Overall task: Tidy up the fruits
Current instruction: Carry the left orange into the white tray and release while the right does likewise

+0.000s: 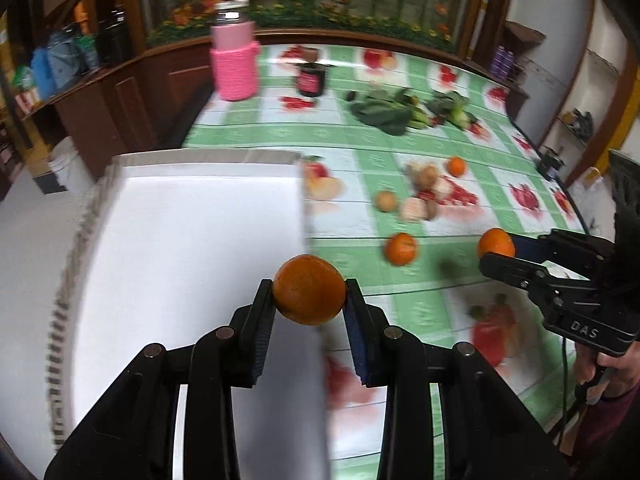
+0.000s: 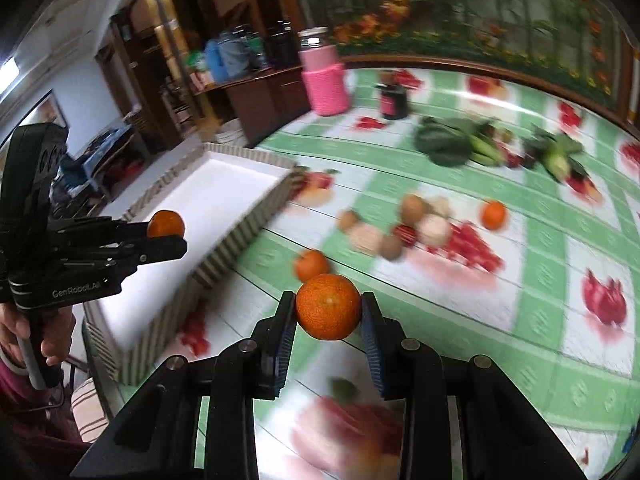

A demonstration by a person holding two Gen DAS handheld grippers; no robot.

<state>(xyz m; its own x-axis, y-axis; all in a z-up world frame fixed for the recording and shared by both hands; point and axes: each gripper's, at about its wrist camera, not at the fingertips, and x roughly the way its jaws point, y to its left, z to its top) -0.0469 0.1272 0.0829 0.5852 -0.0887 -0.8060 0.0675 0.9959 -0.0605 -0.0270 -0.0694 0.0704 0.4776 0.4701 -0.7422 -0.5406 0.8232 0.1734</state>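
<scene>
My left gripper (image 1: 309, 292) is shut on an orange (image 1: 309, 289) and holds it above the right edge of a white tray (image 1: 180, 240). It also shows in the right wrist view (image 2: 176, 236), over the tray (image 2: 224, 192). My right gripper (image 2: 329, 306) is shut on another orange (image 2: 328, 306) above the table, right of the tray; it also shows in the left wrist view (image 1: 498, 250). Two more oranges (image 1: 401, 248) (image 1: 456, 166) lie on the table. A cluster of brown and pale fruits (image 1: 420, 196) lies between them.
The table has a green and white fruit-print cloth (image 1: 400, 140). A pink-sleeved jar (image 1: 235, 56) and a dark jar (image 1: 311, 79) stand at the back. Leafy greens (image 1: 404, 110) lie at the back right. Wooden cabinets stand left of the table.
</scene>
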